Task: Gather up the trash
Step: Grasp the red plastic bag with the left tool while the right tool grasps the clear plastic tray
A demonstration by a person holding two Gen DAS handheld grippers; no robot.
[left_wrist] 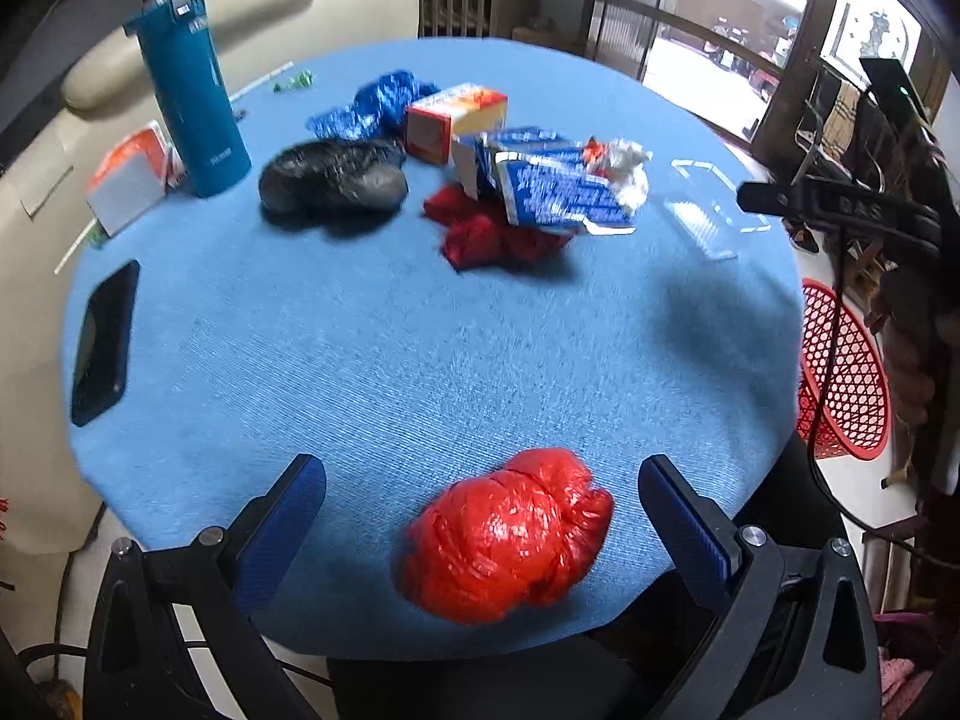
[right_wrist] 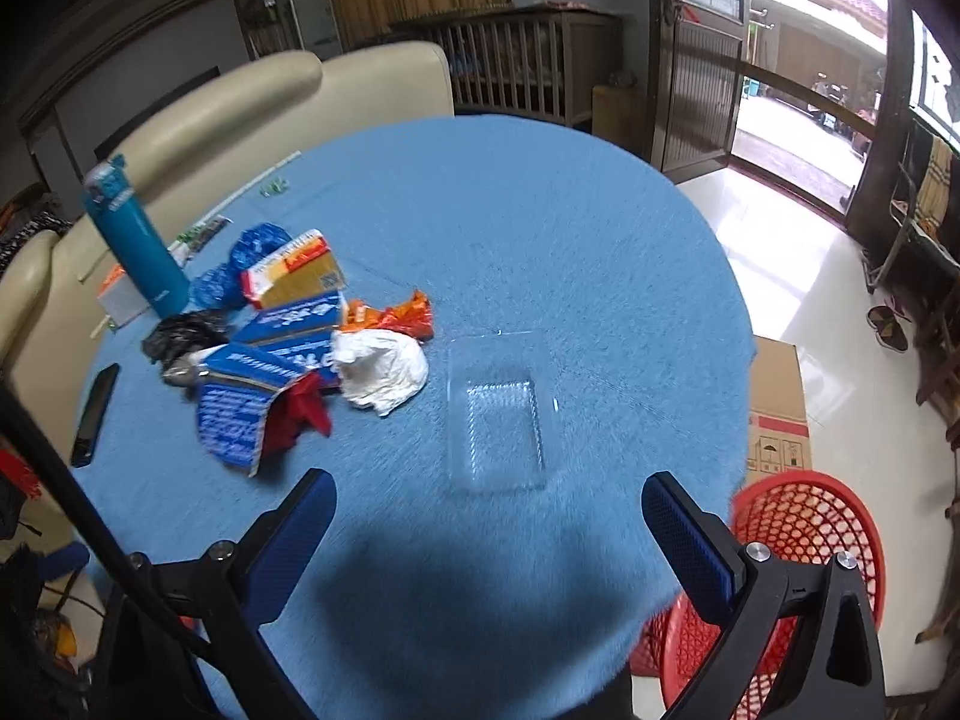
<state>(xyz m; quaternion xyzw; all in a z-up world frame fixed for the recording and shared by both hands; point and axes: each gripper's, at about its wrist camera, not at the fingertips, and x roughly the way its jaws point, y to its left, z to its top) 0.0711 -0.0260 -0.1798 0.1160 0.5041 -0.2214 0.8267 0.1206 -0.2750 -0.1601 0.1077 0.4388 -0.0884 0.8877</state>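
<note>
A crumpled red plastic bag (left_wrist: 510, 534) lies at the near edge of the round blue table (left_wrist: 360, 360), between the fingers of my open left gripper (left_wrist: 483, 510), which do not touch it. A trash pile sits further back: black bag (left_wrist: 333, 180), blue printed carton (left_wrist: 558, 192), red wrapper (left_wrist: 486, 234), white tissue (left_wrist: 627, 171), orange-white box (left_wrist: 456, 120). My right gripper (right_wrist: 489, 516) is open and empty above the table, just short of a clear plastic tray (right_wrist: 495, 414). A red mesh basket (right_wrist: 804, 546) stands on the floor at the right.
A teal flask (left_wrist: 192, 90), a small white-orange box (left_wrist: 129, 177) and a black phone (left_wrist: 102, 342) stand on the table's left side. Cream sofa (left_wrist: 252, 6) behind. A cardboard box (right_wrist: 777, 402) sits on the floor beyond the basket.
</note>
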